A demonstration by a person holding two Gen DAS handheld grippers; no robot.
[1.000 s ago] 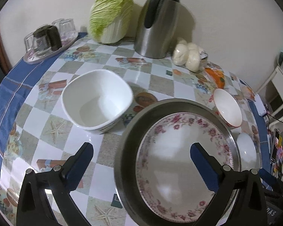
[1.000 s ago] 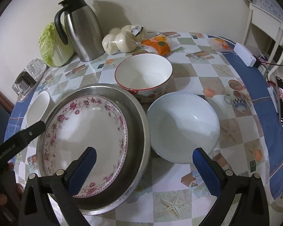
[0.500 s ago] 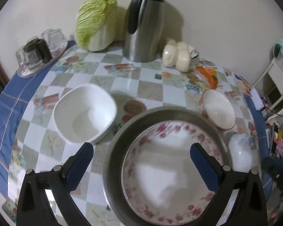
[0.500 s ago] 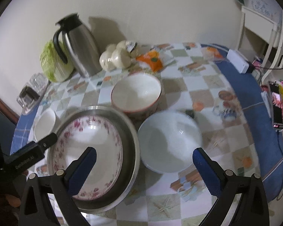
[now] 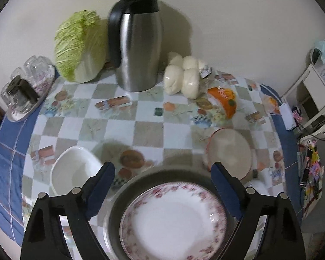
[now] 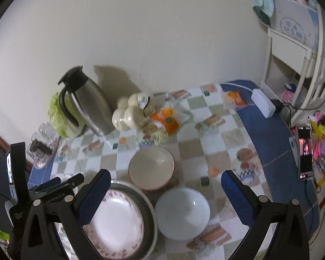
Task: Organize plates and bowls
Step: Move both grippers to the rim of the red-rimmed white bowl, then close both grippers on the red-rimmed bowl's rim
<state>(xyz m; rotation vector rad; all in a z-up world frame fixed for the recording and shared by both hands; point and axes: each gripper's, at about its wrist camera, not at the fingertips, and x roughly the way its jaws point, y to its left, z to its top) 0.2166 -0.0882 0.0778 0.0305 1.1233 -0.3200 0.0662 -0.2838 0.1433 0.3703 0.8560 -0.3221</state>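
A floral-rimmed plate [image 5: 173, 223] lies inside a round metal pan [image 5: 119, 197] at the table's near edge; both also show in the right wrist view, the plate [image 6: 117, 223] and the pan [image 6: 150, 214]. A square white bowl [image 5: 73, 173] sits to the left. A red-rimmed bowl [image 5: 229, 153] [image 6: 151, 166] and a plain white bowl [image 6: 182, 212] sit to the right. My left gripper [image 5: 162, 186] is open and empty above the pan. My right gripper [image 6: 165, 197] is open and empty above the bowls.
At the back stand a steel thermos jug [image 5: 138, 41], a cabbage [image 5: 80, 47], bagged buns [image 5: 184, 75], an orange snack packet [image 5: 223, 99] and a tray of glasses [image 5: 23, 91]. A white power strip [image 6: 263, 103] and a phone [image 6: 304, 151] lie at the right edge.
Both grippers have pulled back and risen away from the table, so the dishes look smaller and lower in view. Both stay open. The dishes have not moved.
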